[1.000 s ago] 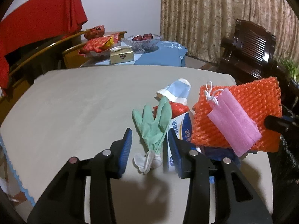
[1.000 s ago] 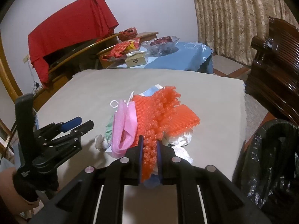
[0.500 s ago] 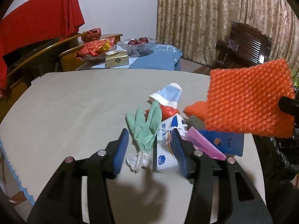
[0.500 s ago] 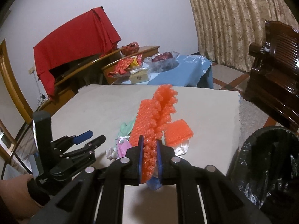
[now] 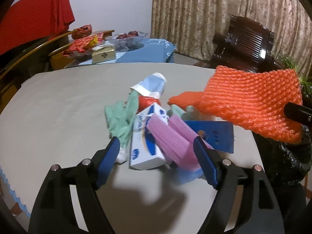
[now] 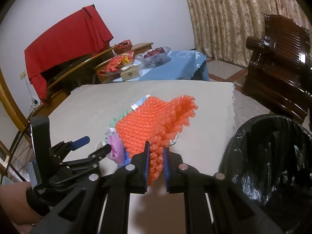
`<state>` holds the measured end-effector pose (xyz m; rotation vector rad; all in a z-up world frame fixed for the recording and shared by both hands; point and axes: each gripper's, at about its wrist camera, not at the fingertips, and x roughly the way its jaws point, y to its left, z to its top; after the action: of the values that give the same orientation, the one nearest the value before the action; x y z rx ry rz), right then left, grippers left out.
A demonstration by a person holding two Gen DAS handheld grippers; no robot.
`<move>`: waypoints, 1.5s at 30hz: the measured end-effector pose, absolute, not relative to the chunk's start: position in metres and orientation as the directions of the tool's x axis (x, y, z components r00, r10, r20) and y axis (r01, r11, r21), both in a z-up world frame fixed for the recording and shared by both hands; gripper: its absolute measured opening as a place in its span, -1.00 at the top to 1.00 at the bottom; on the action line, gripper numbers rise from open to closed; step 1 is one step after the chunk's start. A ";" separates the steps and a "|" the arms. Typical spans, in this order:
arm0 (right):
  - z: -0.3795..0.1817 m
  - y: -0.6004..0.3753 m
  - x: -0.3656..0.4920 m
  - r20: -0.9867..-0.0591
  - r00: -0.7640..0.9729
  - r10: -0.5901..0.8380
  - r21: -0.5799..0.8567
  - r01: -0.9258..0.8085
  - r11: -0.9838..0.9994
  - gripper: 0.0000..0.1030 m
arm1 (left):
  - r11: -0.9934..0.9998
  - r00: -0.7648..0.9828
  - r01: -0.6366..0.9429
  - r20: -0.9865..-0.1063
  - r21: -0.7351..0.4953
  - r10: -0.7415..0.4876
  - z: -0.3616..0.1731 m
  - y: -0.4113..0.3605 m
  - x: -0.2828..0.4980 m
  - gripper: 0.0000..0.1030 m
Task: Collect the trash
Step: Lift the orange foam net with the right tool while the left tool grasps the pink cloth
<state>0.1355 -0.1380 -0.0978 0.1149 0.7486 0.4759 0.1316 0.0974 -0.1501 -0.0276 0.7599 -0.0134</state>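
My right gripper [image 6: 156,150] is shut on an orange foam net [image 6: 154,120], lifted clear of the table; the orange foam net [image 5: 253,105] hangs at the right in the left wrist view. My left gripper [image 5: 157,148] is opening over the trash pile, its jaws either side of a white and blue carton [image 5: 144,146] and a pink face mask [image 5: 171,136], with no pad pressing on them. A green glove [image 5: 120,120], a blue paper cup [image 5: 152,85], a red wrapper [image 5: 146,101] and a dark blue booklet [image 5: 216,134] lie there too.
A bin lined with a black bag [image 6: 273,156] stands off the table's right edge. Behind the grey table [image 5: 58,107] are a blue-covered side table [image 6: 175,68], a fruit bowl [image 5: 126,38], a small box [image 5: 103,55], red cloth [image 6: 68,35] and a dark wooden chair [image 6: 280,62].
The right gripper lifted the orange net off the pile and carried it right; the pink mask slid off onto the carton. The left gripper moved forward over the pile and its jaws widened.
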 end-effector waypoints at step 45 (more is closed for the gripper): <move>-0.088 -0.137 0.117 -0.616 0.644 0.454 0.236 -0.399 0.886 0.76 | 0.993 0.730 0.068 -0.674 -0.095 -0.115 -0.112 0.080 0.110 0.80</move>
<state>0.1170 -0.1372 -0.0884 0.0808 0.7229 0.4864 0.1102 0.0799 -0.1116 -0.0657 0.7464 -0.1006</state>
